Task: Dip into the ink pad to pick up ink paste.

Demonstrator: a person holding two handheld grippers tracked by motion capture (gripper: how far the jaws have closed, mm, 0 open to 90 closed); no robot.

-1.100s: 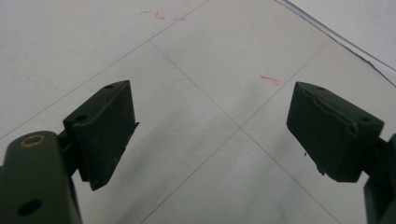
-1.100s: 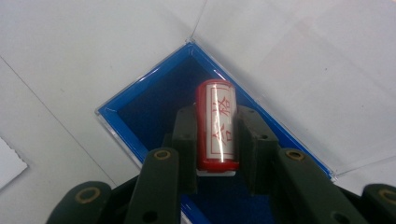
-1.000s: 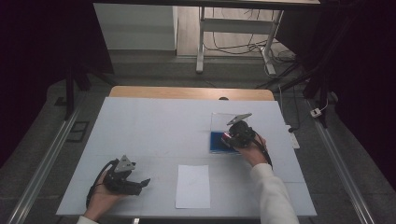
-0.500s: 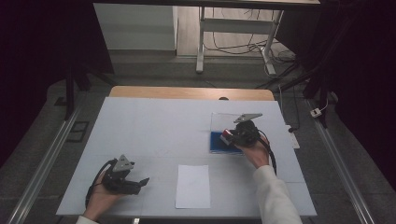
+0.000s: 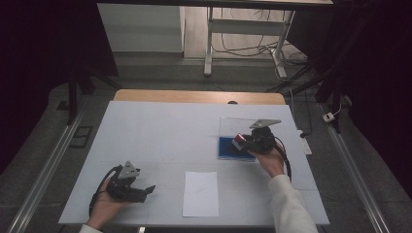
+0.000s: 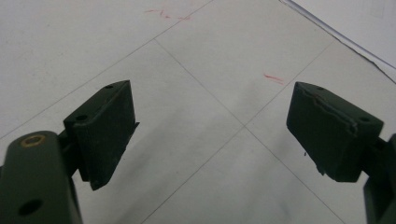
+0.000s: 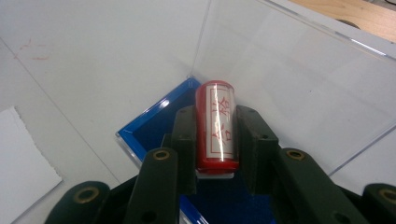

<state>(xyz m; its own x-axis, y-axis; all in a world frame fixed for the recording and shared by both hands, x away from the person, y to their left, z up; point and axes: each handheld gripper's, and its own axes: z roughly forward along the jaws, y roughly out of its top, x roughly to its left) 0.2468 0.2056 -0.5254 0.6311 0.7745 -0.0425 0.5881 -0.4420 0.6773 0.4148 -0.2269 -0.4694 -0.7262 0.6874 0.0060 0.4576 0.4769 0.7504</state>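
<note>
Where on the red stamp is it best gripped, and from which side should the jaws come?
Grip the red stamp across the middle of its round body, coming from above with a jaw on each long side, as the right gripper holds it over the blue ink pad. The cylinder gives the pads two opposite flanks and leaves its end free, probably for pressing.

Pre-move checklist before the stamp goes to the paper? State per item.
1. Right gripper fingers shut on the red stamp: ok.
2. Stamp seated straight between the fingers: ok, in the right gripper view it lies along them.
3. Stamp face inked: cannot tell, the face is hidden.
4. Blue ink pad with its clear lid open: ok.
5. White paper flat on the table, path from pad to paper free: ok.
6. Left gripper open, holding nothing, beside the paper, not on it: ok.
</note>
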